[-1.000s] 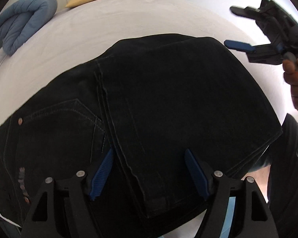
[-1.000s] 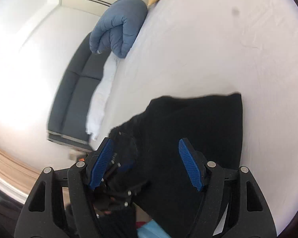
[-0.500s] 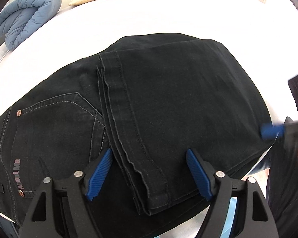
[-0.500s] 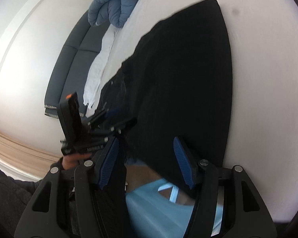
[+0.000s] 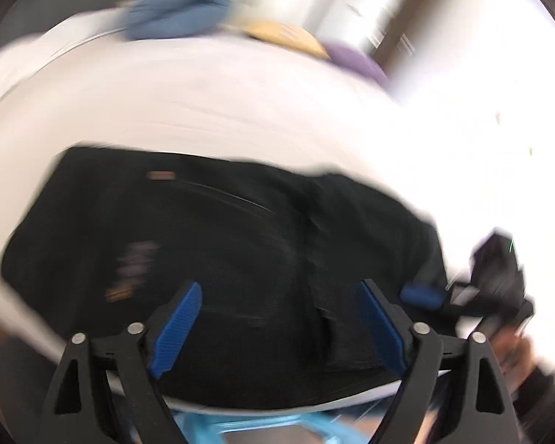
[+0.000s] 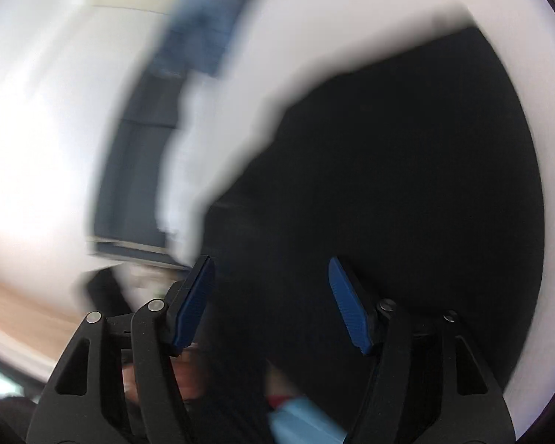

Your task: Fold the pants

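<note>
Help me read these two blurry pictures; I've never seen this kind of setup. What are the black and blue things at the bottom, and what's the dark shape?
Each picture comes from a camera on a hand-held two-finger tool, looking along its blue-padded fingers. A person holds one in each hand. The left tool is opening; the right tool is closing; both hang over the cloth, neither visibly pinching it. The dark shape is black pants, already folded, on a white bed. The left view also catches the right tool at its right edge. Motion causes the blur.
</note>
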A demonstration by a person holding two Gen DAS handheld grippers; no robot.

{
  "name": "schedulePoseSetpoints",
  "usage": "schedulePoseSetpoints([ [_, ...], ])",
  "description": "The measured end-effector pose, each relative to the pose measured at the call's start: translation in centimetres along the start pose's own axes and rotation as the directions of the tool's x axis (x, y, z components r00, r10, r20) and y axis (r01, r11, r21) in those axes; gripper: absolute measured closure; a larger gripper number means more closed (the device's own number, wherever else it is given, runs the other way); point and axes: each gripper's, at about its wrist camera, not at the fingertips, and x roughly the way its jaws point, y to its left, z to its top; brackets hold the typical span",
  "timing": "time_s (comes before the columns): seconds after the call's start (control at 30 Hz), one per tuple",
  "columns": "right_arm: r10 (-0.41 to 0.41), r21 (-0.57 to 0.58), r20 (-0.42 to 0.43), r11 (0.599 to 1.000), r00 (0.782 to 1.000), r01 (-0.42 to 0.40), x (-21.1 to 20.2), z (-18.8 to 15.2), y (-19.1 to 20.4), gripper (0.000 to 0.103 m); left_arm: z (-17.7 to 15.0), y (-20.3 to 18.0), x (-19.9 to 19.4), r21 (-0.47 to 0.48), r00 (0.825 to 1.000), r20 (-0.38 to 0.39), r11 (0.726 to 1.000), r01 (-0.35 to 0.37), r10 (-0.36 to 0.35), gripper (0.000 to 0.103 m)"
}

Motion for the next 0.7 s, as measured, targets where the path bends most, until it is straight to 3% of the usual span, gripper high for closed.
schedulePoseSetpoints([
  [0.07, 0.030, -0.004, -0.029, 1.000, 0.999, -0.030, -0.3, -0.1, 0.9, 0.057, 0.1, 3.7, -2.6, -0.131, 0.998, 0.059, 0.991, -0.004, 0.012, 0.016],
  [0.13, 0.124, 0.034, -0.040, 0.992, 0.992, -0.122, -0.9, -0.3, 1.6, 0.052, -0.1, 8.1, -5.3, -0.287, 0.990, 0.127, 0.958, -0.020, 0.059, 0.015],
  [0.17, 0.157, 0.027, -0.025, 0.987, 0.987, -0.157, -1.1, -0.4, 2.4, 0.051, -0.4, 10.0, -6.1, -0.358, 0.986, 0.149, 0.933, -0.012, 0.070, 0.012],
  [0.23, 0.201, 0.007, 0.009, 0.979, 0.979, -0.201, -1.6, -0.7, 3.9, 0.045, -1.2, 14.1, -7.5, -0.528, 0.978, 0.188, 0.849, 0.025, 0.088, 0.010],
  [0.27, 0.228, 0.015, 0.016, 0.973, 0.973, -0.229, -1.6, -0.7, 4.4, 0.045, -1.4, 15.4, -7.6, -0.573, 0.978, 0.189, 0.819, 0.039, 0.085, 0.010],
  [0.4, 0.281, 0.026, 0.023, 0.959, 0.959, -0.282, -2.0, -0.8, 6.2, 0.045, -2.2, 18.4, -6.2, -0.681, 0.985, 0.172, 0.726, 0.095, 0.033, 0.010],
  [0.5, 0.300, 0.020, 0.013, 0.954, 0.954, -0.300, -1.6, -0.6, 7.5, 0.045, -2.8, 19.2, -4.9, -0.727, 0.983, 0.185, 0.672, 0.141, -0.006, 0.010],
  [0.7, 0.328, 0.008, 0.010, 0.945, 0.945, -0.328, -1.2, -0.2, 8.8, 0.045, -2.6, 18.6, -2.4, -0.737, 0.979, 0.194, 0.649, 0.189, -0.065, 0.010],
])
